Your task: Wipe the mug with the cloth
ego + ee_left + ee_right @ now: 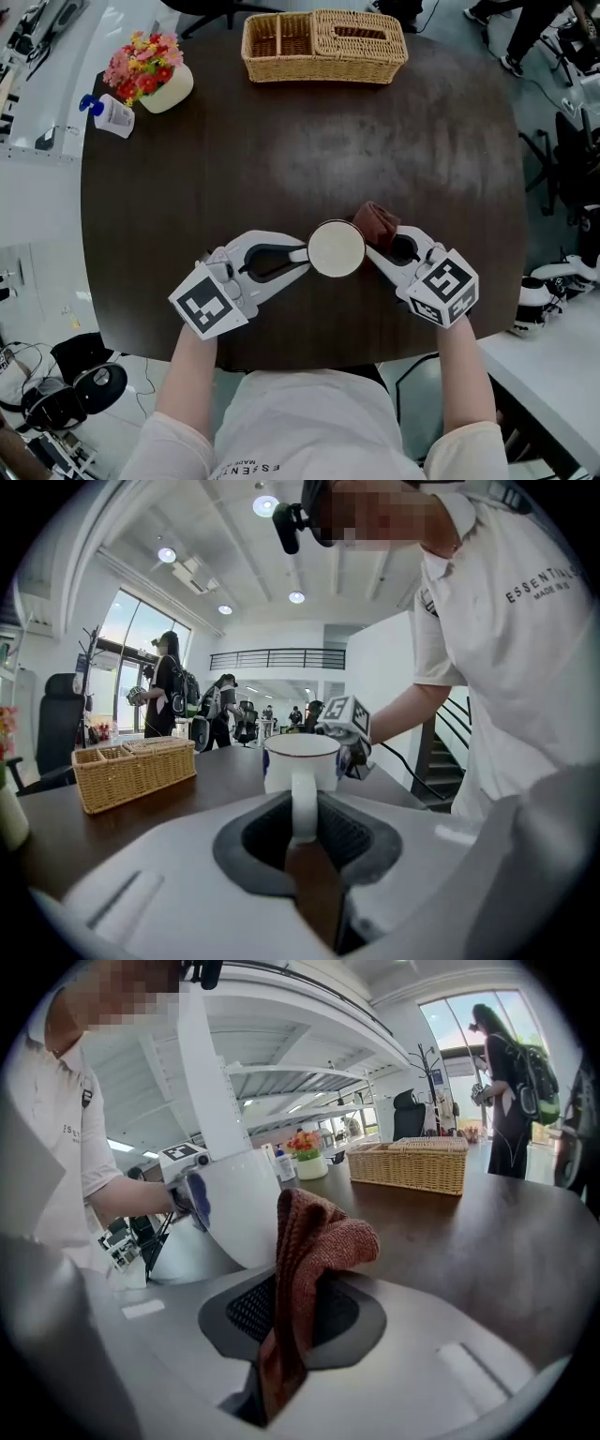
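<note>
Mug (336, 248): white, upright on the dark desk (281, 141) near its front edge, between the two grippers; handle points toward the left one.
Left gripper (300, 255): jaws drawn narrow onto the mug handle, which stands pinched between the pads in the left gripper view.
Right gripper (373, 246): jaws nearly together, clamped on the cloth (376, 223).
Cloth: reddish-brown, knitted; the free end bunches above the jaws, right at the mug's right side. Contact cannot be confirmed.
Far edge of desk: wicker basket (323, 47).
Far left corner: flower pot (150, 73), small bottle (111, 114) just beside it.
</note>
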A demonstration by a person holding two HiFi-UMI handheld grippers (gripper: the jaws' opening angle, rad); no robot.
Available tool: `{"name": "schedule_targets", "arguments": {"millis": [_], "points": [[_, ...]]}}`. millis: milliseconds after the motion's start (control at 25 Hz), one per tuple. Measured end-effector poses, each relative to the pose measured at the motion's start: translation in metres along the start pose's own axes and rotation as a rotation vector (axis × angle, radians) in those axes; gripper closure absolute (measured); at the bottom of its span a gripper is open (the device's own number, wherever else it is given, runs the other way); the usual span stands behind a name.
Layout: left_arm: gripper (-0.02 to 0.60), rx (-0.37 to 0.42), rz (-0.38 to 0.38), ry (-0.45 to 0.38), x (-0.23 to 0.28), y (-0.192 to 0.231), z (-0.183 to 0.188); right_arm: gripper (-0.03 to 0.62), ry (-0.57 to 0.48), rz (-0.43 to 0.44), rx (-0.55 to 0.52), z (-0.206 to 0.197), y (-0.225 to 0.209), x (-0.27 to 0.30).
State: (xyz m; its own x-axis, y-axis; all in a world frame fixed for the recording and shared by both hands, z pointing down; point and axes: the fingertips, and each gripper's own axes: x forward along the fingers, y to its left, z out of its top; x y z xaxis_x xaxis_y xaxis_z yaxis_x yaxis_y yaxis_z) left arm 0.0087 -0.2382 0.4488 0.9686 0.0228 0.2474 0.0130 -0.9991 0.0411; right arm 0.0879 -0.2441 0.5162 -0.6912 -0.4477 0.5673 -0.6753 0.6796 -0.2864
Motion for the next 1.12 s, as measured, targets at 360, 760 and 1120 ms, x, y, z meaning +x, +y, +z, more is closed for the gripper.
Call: {"name": "schedule_targets", "arguments": {"millis": [360, 760, 1120], "points": [[0.518, -0.072, 0.006, -0.048, -0.011, 0.007, 0.080, 0.510, -0.129, 0.001, -0.126, 0.053, 0.033, 0.009], [0.518, -0.053, 0.018, -0.043, -0.022, 0.020, 0.090, 0.508, -0.166, 0.081, -0.123, 0.075, 0.066, 0.017], [0.517, -0.014, -0.016, -0.033, -0.017, 0.005, 0.084, 0.508, -0.115, 0.113, -0.113, 0.045, 0.065, -0.015]]}}
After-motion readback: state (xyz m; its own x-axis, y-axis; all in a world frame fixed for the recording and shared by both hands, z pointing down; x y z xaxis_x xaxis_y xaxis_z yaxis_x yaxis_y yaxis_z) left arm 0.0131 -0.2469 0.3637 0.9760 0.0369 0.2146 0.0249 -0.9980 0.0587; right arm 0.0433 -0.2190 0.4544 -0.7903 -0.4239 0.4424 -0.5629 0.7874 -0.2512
